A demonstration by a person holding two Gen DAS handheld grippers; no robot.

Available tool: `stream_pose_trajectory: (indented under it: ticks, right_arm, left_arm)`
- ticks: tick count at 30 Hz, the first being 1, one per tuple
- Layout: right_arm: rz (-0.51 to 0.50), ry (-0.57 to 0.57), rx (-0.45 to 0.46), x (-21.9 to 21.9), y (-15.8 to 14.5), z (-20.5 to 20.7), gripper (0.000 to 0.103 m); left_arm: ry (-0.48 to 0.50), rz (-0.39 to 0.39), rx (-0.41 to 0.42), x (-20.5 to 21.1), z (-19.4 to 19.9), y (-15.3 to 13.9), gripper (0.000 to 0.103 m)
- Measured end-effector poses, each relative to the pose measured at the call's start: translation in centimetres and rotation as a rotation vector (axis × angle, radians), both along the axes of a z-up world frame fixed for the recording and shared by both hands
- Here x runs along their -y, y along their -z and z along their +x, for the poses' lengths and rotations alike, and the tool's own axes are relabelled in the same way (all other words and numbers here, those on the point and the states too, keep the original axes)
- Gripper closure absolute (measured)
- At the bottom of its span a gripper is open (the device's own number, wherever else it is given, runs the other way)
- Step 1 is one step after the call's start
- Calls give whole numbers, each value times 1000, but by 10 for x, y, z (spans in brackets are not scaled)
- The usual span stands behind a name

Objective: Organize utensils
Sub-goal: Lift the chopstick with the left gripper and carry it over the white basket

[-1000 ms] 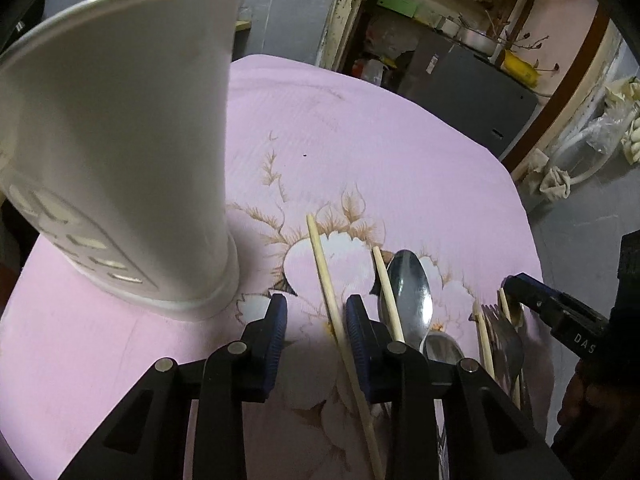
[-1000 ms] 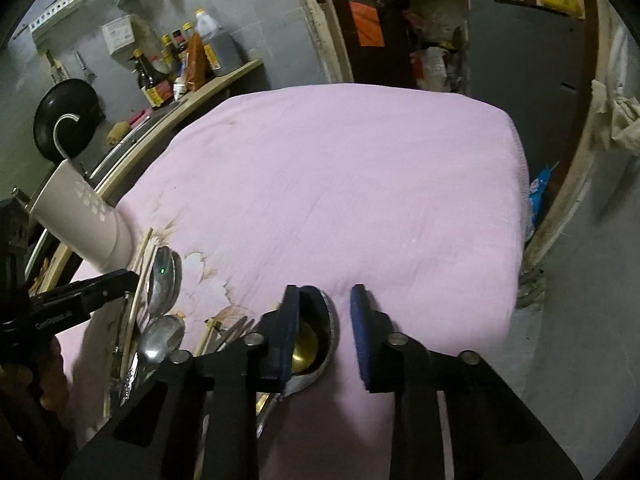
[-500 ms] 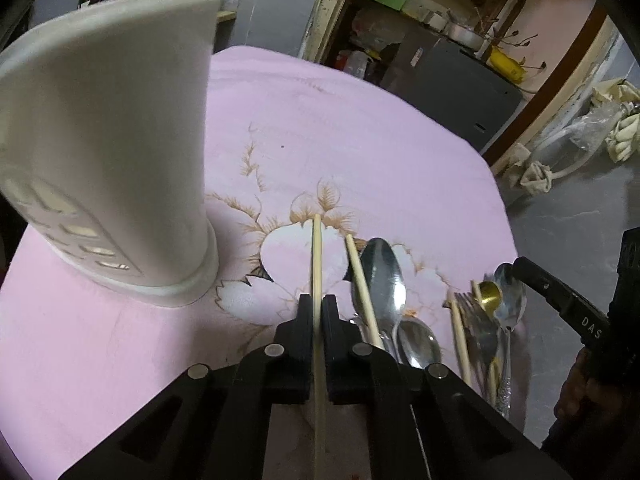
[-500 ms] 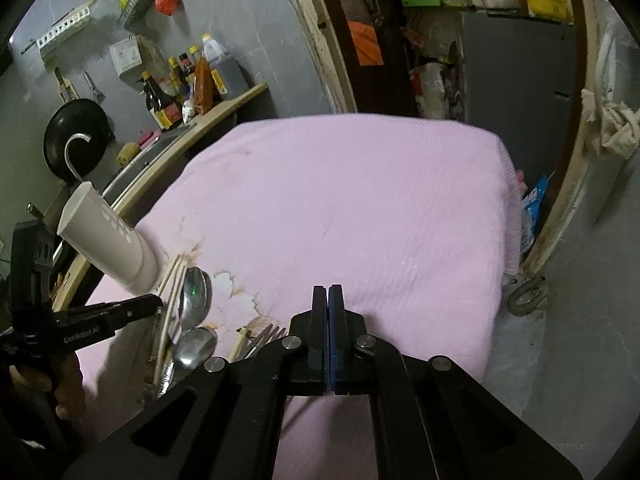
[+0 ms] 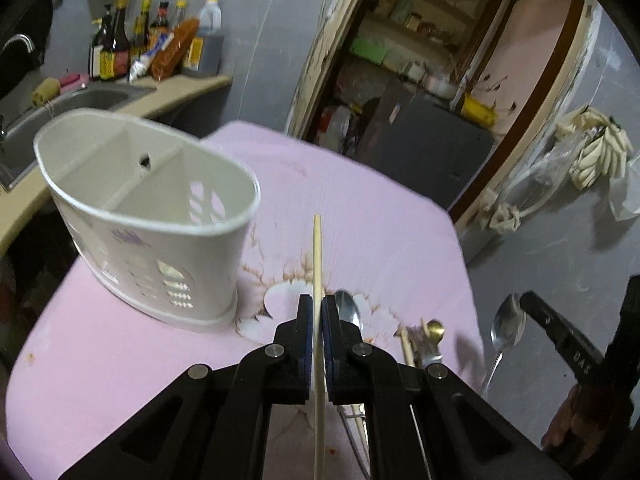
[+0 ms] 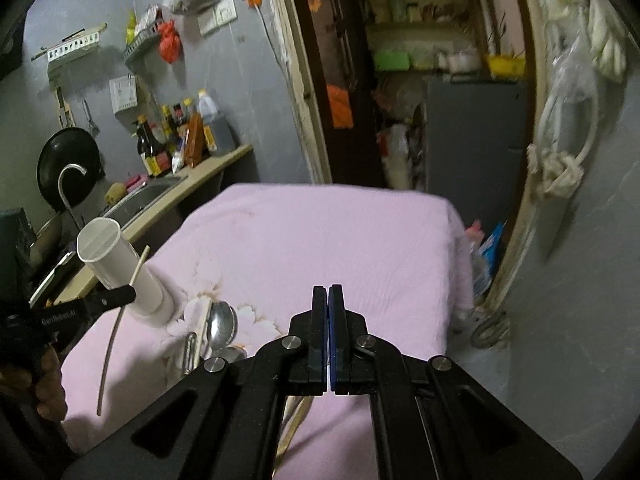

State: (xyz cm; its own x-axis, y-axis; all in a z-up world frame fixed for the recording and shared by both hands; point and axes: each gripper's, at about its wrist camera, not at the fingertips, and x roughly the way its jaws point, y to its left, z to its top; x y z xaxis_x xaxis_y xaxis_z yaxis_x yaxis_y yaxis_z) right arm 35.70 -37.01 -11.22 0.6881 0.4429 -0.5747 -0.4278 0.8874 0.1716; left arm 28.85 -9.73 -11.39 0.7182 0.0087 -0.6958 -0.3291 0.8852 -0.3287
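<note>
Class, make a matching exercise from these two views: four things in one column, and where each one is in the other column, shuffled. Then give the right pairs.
Things
1. chopstick
2. white utensil holder
3. silver spoon at far right
4. sauce bottles

Places
A. on the counter by the sink
B. clamped in the left tool
C. standing on the pink cloth
D. hanging from the shut right tool, clear of the cloth

Pairs: 1-B, 2-C, 3-D, 4-A
</note>
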Motion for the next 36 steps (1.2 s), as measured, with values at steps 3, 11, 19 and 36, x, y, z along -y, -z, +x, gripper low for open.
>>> stream_pose_trajectory:
  ticks: [3,11,19,36]
  right_arm:
    - [-3,28,57,-5,-20,-12,102]
    - [-2,79,180,-27,-69,-40,102]
    - [-15,89,267,-83,-112,-57,102]
    - [-7,52,401,-222,-174,-61,102]
  left_arm:
    - [-11,-2,47,-9,-7,-17,98]
    - [-49,-23,156,-58,-20,-57,98]
    - [-96,-27,257,-136,-22,-94,98]
    - [-160,-48,405,-241,21,-94,98]
